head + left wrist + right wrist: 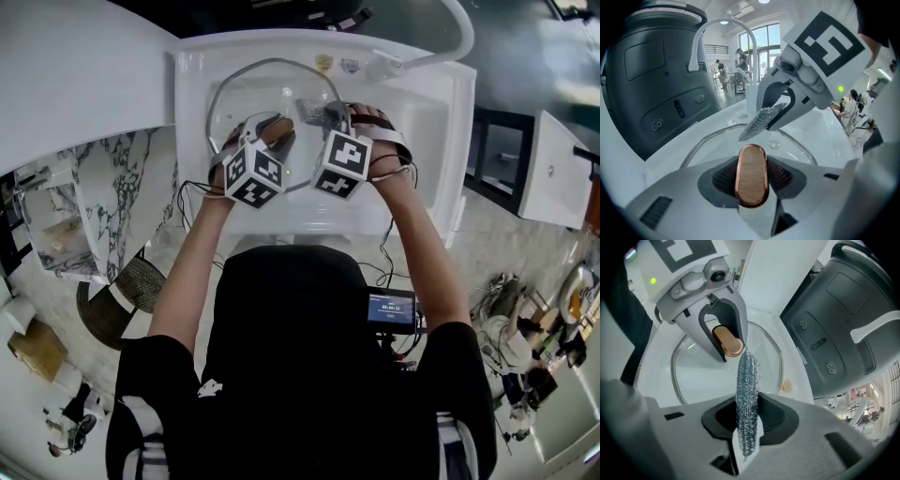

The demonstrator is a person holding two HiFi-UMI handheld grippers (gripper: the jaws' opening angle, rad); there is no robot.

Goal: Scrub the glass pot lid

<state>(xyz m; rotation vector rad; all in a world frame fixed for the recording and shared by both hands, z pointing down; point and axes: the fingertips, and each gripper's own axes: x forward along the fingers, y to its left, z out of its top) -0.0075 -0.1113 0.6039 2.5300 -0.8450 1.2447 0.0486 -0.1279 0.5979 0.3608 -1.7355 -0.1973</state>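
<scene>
**While both claws clamp down, the lid sits in the sink**

Since my left claw (pixel 752 180) is pressed shut on the lid's handle (pixel 751 164), its dark pads sit tight against the wood-faced, copper-rimmed knob at 3 and 9 o'clock. My right claw (pixel 747 423) is clamped on a steel mesh scrubber (pixel 747 380), which stands up out of the jaws toward 12 o'clock as a flat, glittering strip. In the right gripper view the scrubber's tip comes just beside the handle, at the handle's 5 o'clock; whether the two touch I cannot tell.

Outward from the claws, the glass lid (pixel 272 84) spreads beneath the handle toward 12 o'clock, its metal rim curving round inside the white sink (pixel 431 112). From the head view the two claws meet over the lid's 6 o'clock half, left at 7, right at 5. A white faucet (pixel 441 47) arches in from 1 o'clock.
</scene>
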